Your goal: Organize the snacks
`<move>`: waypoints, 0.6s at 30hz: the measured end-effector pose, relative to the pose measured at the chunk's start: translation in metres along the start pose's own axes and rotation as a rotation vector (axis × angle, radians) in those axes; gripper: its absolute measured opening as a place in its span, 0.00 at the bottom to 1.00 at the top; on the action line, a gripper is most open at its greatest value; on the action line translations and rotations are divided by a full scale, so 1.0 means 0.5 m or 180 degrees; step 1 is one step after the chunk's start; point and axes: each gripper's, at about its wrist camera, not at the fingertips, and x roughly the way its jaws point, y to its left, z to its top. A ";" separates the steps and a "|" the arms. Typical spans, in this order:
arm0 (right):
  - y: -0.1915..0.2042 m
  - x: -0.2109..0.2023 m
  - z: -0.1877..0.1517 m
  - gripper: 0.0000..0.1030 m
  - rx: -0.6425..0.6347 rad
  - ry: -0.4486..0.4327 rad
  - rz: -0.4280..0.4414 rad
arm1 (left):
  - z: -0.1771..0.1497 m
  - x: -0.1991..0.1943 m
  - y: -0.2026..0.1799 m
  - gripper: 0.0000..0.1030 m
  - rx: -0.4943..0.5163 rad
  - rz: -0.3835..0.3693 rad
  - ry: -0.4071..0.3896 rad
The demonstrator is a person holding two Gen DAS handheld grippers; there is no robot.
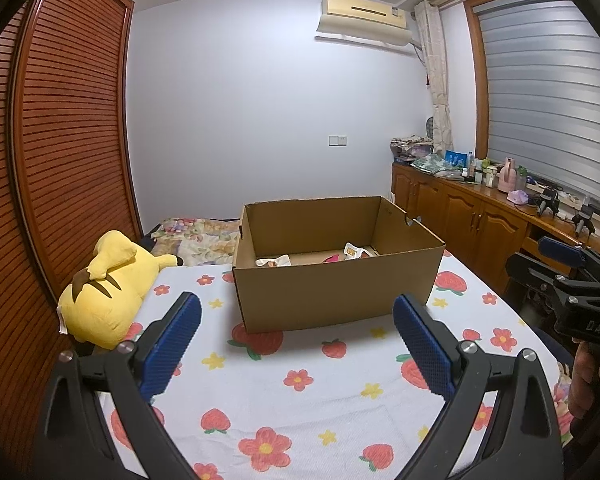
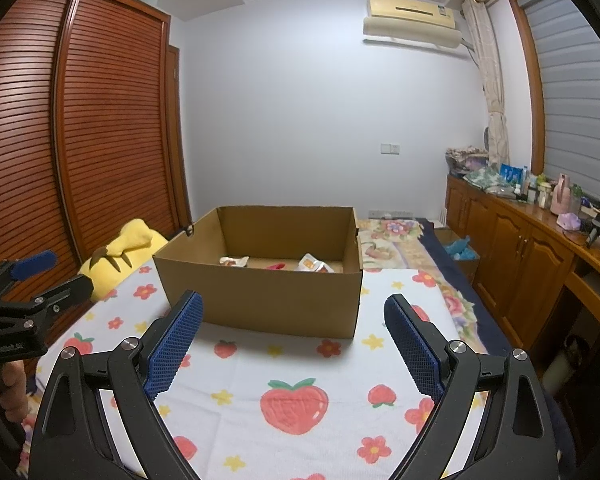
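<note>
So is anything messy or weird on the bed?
Nothing looks spilled or broken. The cardboard box sits a bit crooked on the fruit-print cloth, with a few snack packets loose inside. The yellow plush toy lies flopped beside it.

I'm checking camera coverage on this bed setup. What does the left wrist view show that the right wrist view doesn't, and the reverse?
Only the left wrist view shows the whole yellow plush toy and the right gripper at its right edge. Only the right wrist view shows the floor beside the bed with a blue item, and the left gripper at its left edge. Both show the cardboard box holding snack packets, on the strawberry-print sheet.
</note>
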 end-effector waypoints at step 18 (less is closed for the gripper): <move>0.000 -0.001 -0.001 0.91 -0.0003 -0.0001 -0.0001 | -0.003 -0.001 -0.003 0.95 0.0013 -0.0002 0.0006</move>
